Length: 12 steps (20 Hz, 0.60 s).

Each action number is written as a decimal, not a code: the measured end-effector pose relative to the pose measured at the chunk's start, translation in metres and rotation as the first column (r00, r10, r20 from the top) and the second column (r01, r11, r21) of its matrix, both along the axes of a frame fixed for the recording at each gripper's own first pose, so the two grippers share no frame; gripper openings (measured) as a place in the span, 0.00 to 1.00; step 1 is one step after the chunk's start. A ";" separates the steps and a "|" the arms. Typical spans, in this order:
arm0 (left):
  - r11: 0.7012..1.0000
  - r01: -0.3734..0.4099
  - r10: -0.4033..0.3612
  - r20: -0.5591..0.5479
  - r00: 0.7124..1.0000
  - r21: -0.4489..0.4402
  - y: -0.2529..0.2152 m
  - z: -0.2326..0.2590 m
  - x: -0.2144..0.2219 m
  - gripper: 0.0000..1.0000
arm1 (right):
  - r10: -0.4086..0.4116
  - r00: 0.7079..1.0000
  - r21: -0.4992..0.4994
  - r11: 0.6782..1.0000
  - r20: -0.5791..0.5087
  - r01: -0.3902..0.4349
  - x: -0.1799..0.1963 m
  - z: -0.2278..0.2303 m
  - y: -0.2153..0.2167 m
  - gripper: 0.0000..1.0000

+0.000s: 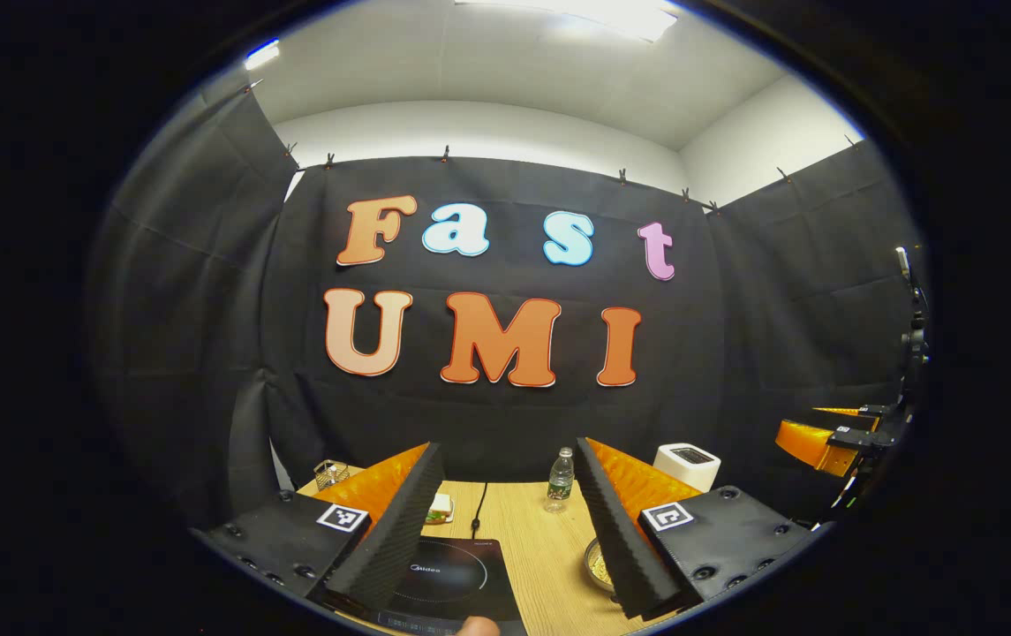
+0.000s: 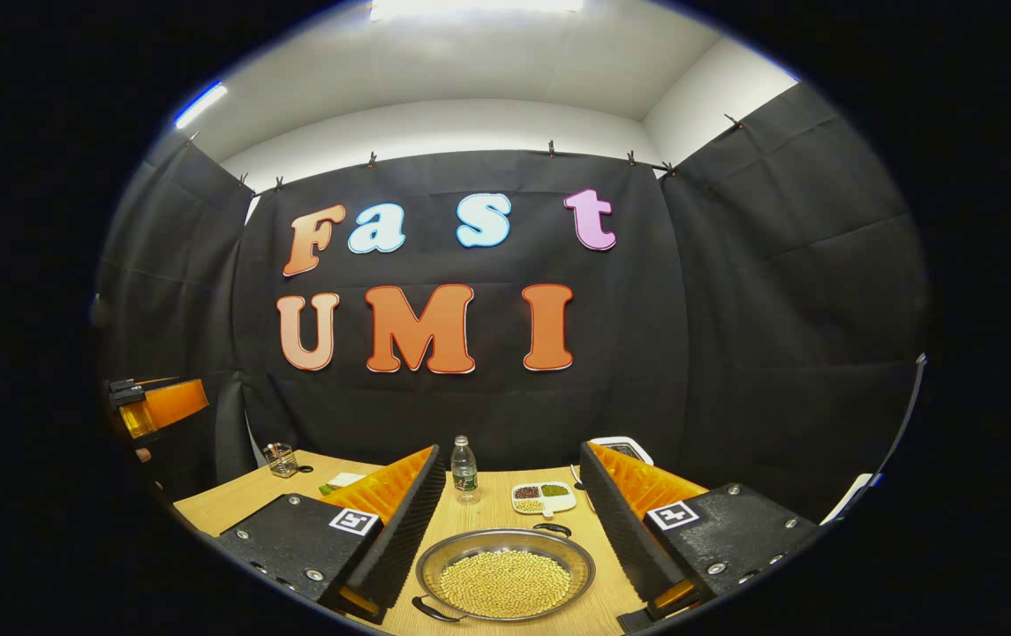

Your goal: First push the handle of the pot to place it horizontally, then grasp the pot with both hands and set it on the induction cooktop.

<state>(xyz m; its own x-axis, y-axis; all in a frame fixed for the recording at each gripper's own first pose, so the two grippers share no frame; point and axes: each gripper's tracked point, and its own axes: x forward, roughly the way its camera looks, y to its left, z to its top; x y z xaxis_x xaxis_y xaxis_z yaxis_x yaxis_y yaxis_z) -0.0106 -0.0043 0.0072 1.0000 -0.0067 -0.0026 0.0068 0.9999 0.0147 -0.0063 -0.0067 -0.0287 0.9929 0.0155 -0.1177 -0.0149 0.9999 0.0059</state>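
Left tongs (image 1: 505, 521): we hold them wide open over the near edge of the worktop (image 1: 549, 548), with nothing between the fingers. We judge they hang here to be ready for the cooktop side.
Right tongs (image 2: 509, 521): these too stand wide open and empty, and the pot sits framed between the two fingers at 6 o'clock in the right gripper view. That framing looks like aiming before the handle push.
Pot (image 2: 505, 574): a shallow steel pot full of pale beans rests on the worktop. One dark handle (image 2: 551, 529) lies at its 1 o'clock rim and another at 7 o'clock, so the pair runs on a slant, not yet horizontal.
Induction cooktop (image 1: 456, 574): the black slab lies at 6 o'clock in the left gripper view, its cord running away toward the wall. The pot's rim peeks out just beside it at 4 o'clock, apart from the glass.
Other things: a water bottle (image 2: 464, 468) stands behind the pot at 12 o'clock, and a divided dish of beans (image 2: 543, 497) lies at 1 o'clock.
Stage: we judge the task not yet begun.
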 end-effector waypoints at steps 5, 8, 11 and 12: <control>1.000 -0.022 0.022 0.001 1.000 0.006 0.006 0.000 -0.001 0.98 | 0.010 1.000 0.005 1.000 -0.025 -0.010 -0.002 -0.011 -0.001 0.83; 1.000 -0.028 0.028 0.004 1.000 -0.005 0.006 0.002 -0.001 0.97 | 0.016 0.999 0.001 1.000 -0.041 -0.016 -0.002 -0.019 -0.001 0.75; 1.000 -0.031 0.031 0.000 1.000 -0.005 0.008 -0.001 -0.003 0.98 | 0.029 0.998 0.003 1.000 -0.063 -0.029 -0.003 -0.028 0.000 0.57; 1.000 -0.030 0.030 -0.002 1.000 -0.008 0.007 -0.001 -0.003 0.97 | 0.034 0.997 0.005 0.999 -0.067 -0.033 -0.003 -0.030 0.000 0.53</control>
